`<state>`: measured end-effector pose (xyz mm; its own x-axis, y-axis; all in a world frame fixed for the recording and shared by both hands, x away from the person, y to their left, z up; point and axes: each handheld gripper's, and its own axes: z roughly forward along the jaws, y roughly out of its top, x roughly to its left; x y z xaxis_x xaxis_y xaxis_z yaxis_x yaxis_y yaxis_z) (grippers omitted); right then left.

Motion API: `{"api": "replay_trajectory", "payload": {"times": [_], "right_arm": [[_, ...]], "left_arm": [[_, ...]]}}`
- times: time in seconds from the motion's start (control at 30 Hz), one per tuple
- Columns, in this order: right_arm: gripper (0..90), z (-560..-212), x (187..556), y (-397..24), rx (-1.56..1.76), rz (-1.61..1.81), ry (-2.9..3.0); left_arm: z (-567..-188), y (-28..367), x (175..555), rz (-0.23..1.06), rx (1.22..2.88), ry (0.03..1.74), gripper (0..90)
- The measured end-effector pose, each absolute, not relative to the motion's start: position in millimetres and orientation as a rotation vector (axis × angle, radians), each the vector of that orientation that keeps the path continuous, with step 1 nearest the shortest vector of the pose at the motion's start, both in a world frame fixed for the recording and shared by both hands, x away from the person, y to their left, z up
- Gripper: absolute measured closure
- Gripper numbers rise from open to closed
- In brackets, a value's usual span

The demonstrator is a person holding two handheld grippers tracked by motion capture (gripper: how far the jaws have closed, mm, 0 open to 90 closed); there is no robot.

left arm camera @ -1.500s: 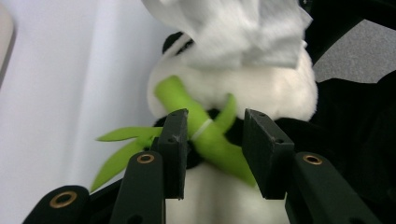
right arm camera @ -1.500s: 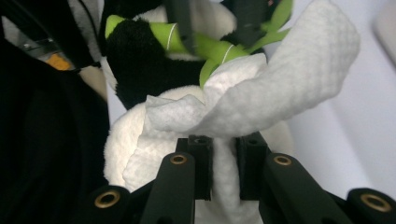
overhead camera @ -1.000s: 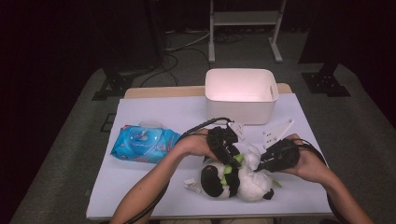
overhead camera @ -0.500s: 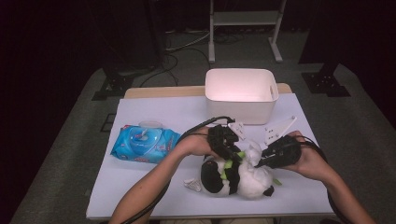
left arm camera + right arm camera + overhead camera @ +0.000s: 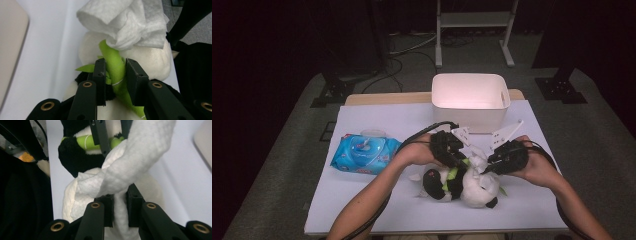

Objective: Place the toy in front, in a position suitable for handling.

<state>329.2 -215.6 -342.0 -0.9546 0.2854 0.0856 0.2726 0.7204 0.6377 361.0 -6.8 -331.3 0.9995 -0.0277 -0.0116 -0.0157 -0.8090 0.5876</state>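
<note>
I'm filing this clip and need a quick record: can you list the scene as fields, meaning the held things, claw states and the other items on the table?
left claw: shut on green stalk of the panda plush
right claw: shut on white wipe
wipe position: bunched over the plush
wipes pack: on the table's left
white bin: behind the plush

white table (image 5: 377, 200): wipes pack (image 5: 364, 153), bin (image 5: 469, 100), plush panda (image 5: 462, 184).
</note>
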Motion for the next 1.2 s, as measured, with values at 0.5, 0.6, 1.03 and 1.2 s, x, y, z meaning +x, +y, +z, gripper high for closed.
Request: {"api": "replay_trajectory", "payload": {"times": [0.5, 0.6, 1.03, 1.2], "right_arm": [[79.4, -342, 324, -239, 0.558, 1.125, 2.86], [79.4, -344, 324, -261, 0.65, 1.105, 2.839], [77.1, -392, 324, -331, 0.969, 0.901, 2.801], [66.5, -406, 320, -350, 1.071, 0.865, 2.778]], "left_arm": [[-332, 1, 359, -0.058, 2.468, -0.014, 64.0], [-329, 4, 360, -0.054, 2.451, -0.006, 62.0], [-317, 16, 358, -0.041, 2.412, 0.024, 56.6], [-314, 22, 360, -0.028, 2.403, 0.037, 54.0]]}}
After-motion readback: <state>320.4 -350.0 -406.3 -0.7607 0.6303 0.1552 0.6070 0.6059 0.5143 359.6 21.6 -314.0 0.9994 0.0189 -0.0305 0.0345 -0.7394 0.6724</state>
